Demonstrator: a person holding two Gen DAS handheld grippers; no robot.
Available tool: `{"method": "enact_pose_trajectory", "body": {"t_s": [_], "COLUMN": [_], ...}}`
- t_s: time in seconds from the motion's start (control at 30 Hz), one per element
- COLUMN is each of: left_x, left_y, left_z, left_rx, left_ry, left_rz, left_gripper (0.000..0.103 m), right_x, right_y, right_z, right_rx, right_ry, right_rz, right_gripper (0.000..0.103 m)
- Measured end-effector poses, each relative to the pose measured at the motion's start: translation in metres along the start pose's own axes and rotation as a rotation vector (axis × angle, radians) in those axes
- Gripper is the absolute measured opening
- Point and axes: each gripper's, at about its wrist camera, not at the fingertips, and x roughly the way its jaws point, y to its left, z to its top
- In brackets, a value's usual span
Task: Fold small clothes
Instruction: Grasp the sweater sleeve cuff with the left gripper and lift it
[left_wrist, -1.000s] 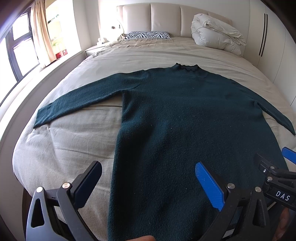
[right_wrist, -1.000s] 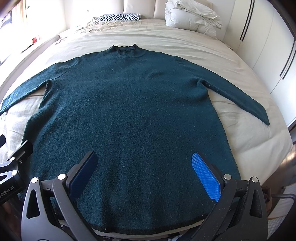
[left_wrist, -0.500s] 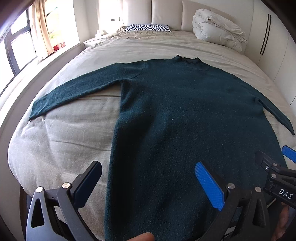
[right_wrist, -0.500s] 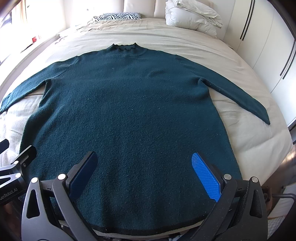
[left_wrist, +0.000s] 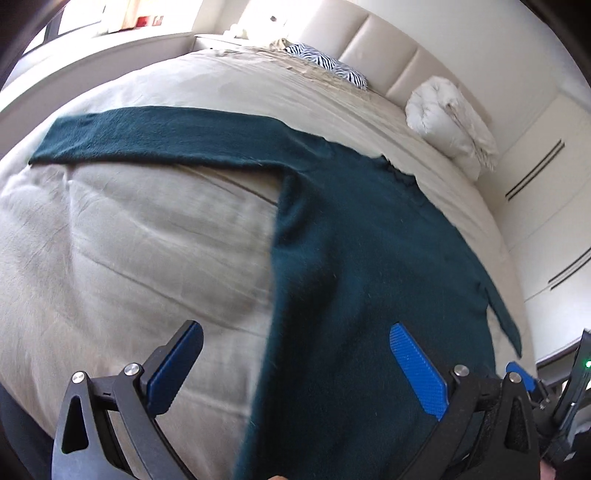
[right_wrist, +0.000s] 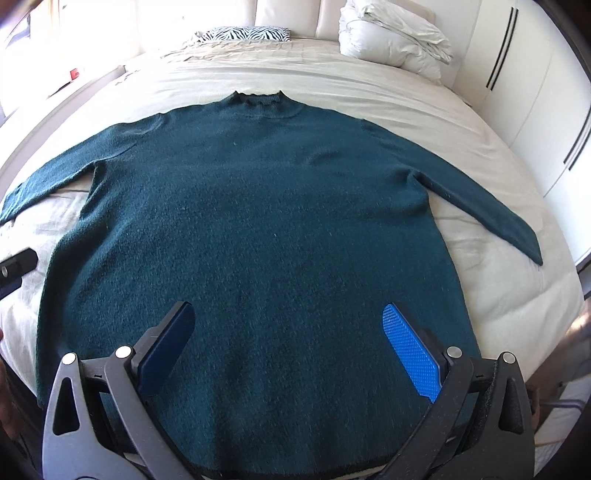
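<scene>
— Where the beige quilted bedcover (right_wrist: 369, 96) spreads across the wide bed, what stands around it?

— One cream padded headboard (left_wrist: 391, 62), white wardrobe doors (right_wrist: 535, 92), a bright window sill, blurred on the left.

— Counts?

— One zebra-striped pillow (right_wrist: 247, 34), one rolled white duvet (right_wrist: 391, 40), one dark teal knitted sweater (right_wrist: 258, 221).

— Its look?

— Flat, neck toward the headboard, both sleeves stretched out sideways, hem at the near edge.

— Grippers?

— Left gripper (left_wrist: 295, 363) hovers over the sweater's left side edge, jaws spread wide, empty; right gripper (right_wrist: 288, 339) likewise gapes above the hem, gripping nothing.
</scene>
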Motion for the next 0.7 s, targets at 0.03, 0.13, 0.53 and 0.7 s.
{"method": "enact_pose_trajectory", "body": {"t_s": [0.03, 0.13, 0.53, 0.7], "left_x": [0.001, 0.003, 0.004, 0.017], "left_y": [0.008, 0.026, 0.16, 0.225], "left_z": [0.005, 0.018, 0.096, 0.107], "left_rx": [-0.023, -0.063, -0.471, -0.734], "left_ry": [-0.01, -0.038, -0.186, -0.257], "left_rz": [-0.006, -0.034, -0.174, -0.229], "left_gripper": [0.103, 0.103, 0.095, 0.079], "right_x": [0.0, 0.002, 0.005, 0.017], "right_y": [0.002, 0.009, 0.017, 0.018], "right_z": [0.003, 0.013, 0.041, 0.049], "right_rx": [-0.004, -0.011, 0.065, 0.128], "right_ry": [-0.005, -0.017, -0.064, -0.03], "right_rz": [0.004, 0.024, 0.223, 0.344], "right_gripper": [0.103, 0.103, 0.103, 0.103]}}
